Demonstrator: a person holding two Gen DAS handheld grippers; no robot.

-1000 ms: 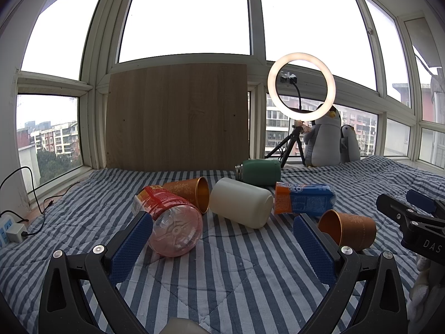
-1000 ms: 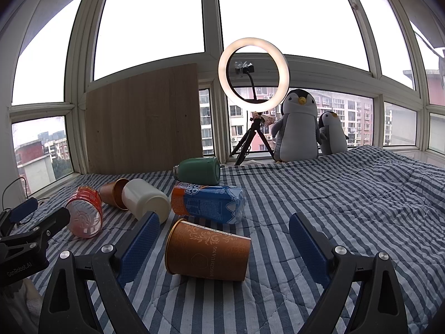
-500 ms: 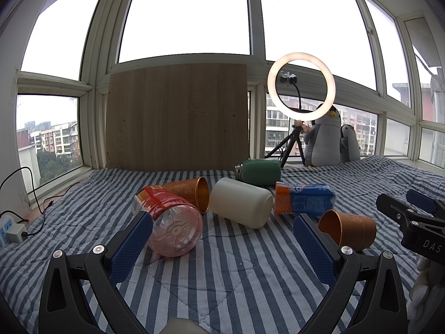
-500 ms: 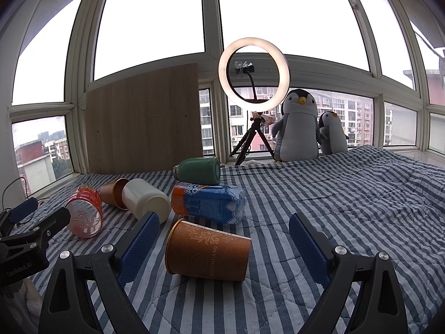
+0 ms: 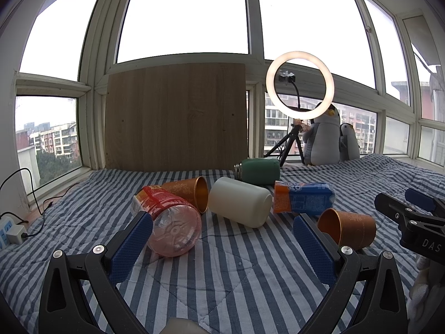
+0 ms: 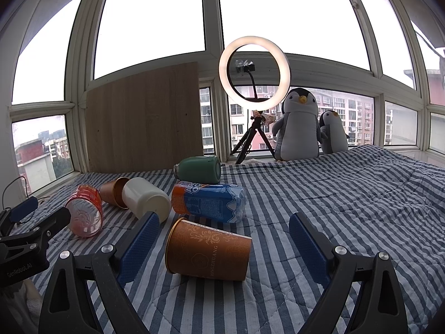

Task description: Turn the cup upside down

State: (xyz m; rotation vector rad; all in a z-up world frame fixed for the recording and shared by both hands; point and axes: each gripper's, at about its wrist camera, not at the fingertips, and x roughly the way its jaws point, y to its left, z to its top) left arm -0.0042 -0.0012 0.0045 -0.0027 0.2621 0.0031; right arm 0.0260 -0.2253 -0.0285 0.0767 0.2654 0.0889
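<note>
A brown paper cup [image 6: 207,253] lies on its side on the striped blanket, mouth to the left, just in front of my open right gripper [image 6: 222,239]. It also shows in the left wrist view [image 5: 347,229], right of my open left gripper [image 5: 222,242]. A second brown cup [image 5: 192,192] lies on its side farther back, between a red-labelled clear bottle [image 5: 169,222] and a white cup [image 5: 240,204]. Both grippers are empty and hover low over the blanket.
A blue-and-orange bottle [image 6: 208,203] and a green flask [image 6: 200,169] lie behind the near cup. A ring light on a tripod [image 6: 254,83], two plush penguins [image 6: 299,122] and a wooden board [image 5: 175,117] stand at the window. A power strip [image 5: 11,232] lies far left.
</note>
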